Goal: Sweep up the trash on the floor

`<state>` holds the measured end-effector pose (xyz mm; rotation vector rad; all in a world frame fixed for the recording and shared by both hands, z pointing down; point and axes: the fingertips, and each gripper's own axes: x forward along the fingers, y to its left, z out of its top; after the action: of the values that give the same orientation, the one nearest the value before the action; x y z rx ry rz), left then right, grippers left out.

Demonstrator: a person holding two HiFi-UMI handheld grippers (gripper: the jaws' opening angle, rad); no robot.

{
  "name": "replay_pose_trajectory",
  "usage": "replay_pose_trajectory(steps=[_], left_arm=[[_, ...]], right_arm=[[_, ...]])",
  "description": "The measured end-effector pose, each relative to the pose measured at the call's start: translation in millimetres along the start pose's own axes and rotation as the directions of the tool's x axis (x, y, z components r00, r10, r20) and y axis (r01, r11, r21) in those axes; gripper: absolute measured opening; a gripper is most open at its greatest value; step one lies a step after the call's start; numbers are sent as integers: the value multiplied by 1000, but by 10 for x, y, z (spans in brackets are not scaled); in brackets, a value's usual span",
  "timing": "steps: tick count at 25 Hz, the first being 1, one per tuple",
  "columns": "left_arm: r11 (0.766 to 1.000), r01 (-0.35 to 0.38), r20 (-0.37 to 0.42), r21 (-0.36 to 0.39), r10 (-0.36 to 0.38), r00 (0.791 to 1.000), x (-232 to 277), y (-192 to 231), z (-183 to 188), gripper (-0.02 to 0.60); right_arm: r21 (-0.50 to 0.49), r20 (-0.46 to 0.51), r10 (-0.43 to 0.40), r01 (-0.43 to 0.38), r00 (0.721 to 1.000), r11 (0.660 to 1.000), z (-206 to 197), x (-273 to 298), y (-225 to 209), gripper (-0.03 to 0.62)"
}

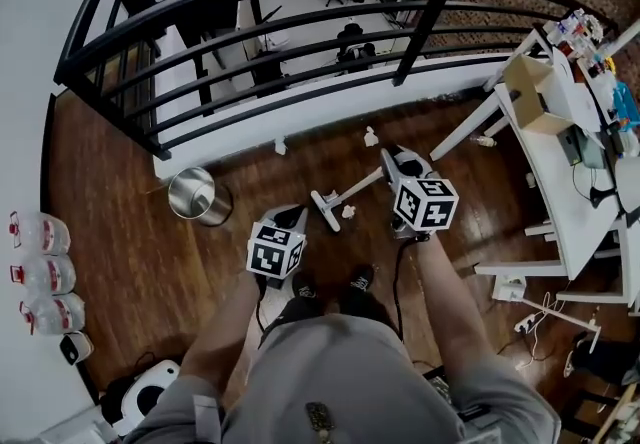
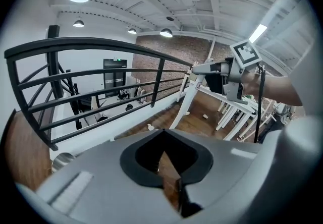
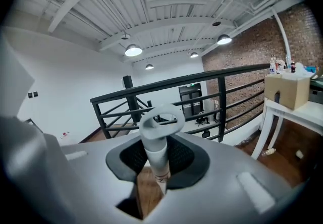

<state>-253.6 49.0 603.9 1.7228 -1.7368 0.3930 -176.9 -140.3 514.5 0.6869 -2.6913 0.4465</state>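
My right gripper (image 1: 392, 164) is shut on a white broom handle (image 1: 352, 192). In the right gripper view the handle (image 3: 156, 147) stands up between the jaws and ends in a loop; its lower part is hidden. My left gripper (image 1: 288, 216) hangs lower left of it, its jaws closed together with nothing in them (image 2: 164, 140). Crumpled white scraps lie on the wooden floor: one by the handle (image 1: 349, 212), one further ahead (image 1: 371, 137), one by the white kerb (image 1: 281, 146). From the left gripper view, the right gripper (image 2: 196, 69) shows at upper right.
A round metal bin (image 1: 197, 194) stands on the floor to the left. A black railing (image 1: 300, 42) curves across ahead. White tables (image 1: 560, 182) with a cardboard box (image 1: 540, 92) fill the right side. Water bottles (image 1: 40, 262) line the left wall.
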Motion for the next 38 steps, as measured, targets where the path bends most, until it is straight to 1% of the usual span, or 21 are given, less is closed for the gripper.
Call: replay_pose_trajectory(steps=[2, 5, 10, 14, 18, 21, 26, 29, 32, 35, 37, 38], left_arm=[[1000, 7, -10, 22, -7, 1000, 54, -73, 40, 8], [998, 25, 0, 53, -25, 1000, 193, -253, 221, 8], [989, 101, 20, 111, -104, 994, 539, -791, 561, 8], [971, 178, -10, 161, -179, 984, 852, -1264, 650, 8], [947, 242, -61, 210, -235, 970, 1170, -1710, 683, 8], [929, 281, -95, 243, -265, 959, 1356, -2088, 714, 8], [898, 330, -123, 292, -307, 944, 1605, -2630, 782, 8], [885, 346, -134, 312, -320, 938, 1705, -2841, 794, 8], [878, 360, -172, 315, -321, 932, 1768, -2882, 700, 8], [870, 380, -197, 313, -332, 922, 1816, -2880, 647, 8], [863, 392, -207, 319, -341, 917, 1839, -2834, 654, 8], [860, 396, -212, 321, -342, 916, 1844, -2788, 654, 8]], right_arm=[[-4, 30, 3, -3, 1000, 1000, 149, -133, -59, 74], [13, 67, -14, 13, 998, 1000, 331, -419, -286, 74], [35, 79, -62, 59, 995, 998, 431, -970, -773, 74], [49, 85, -148, 144, 985, 988, 394, -1466, -1211, 74], [44, 96, -254, 250, 963, 967, 375, -1940, -1722, 74], [58, 93, -340, 335, 936, 940, 297, -2308, -2170, 75], [94, 85, -481, 474, 873, 876, 66, -2780, -2905, 75], [115, 68, -547, 538, 834, 835, -139, -3021, -3244, 75], [152, 33, -609, 599, 792, 786, -422, -3153, -3415, 75], [186, 2, -652, 640, 758, 745, -645, -3190, -3477, 77], [202, 2, -670, 656, 742, 727, -671, -3165, -3455, 77], [208, 0, -674, 660, 738, 722, -681, -3131, -3417, 77]])
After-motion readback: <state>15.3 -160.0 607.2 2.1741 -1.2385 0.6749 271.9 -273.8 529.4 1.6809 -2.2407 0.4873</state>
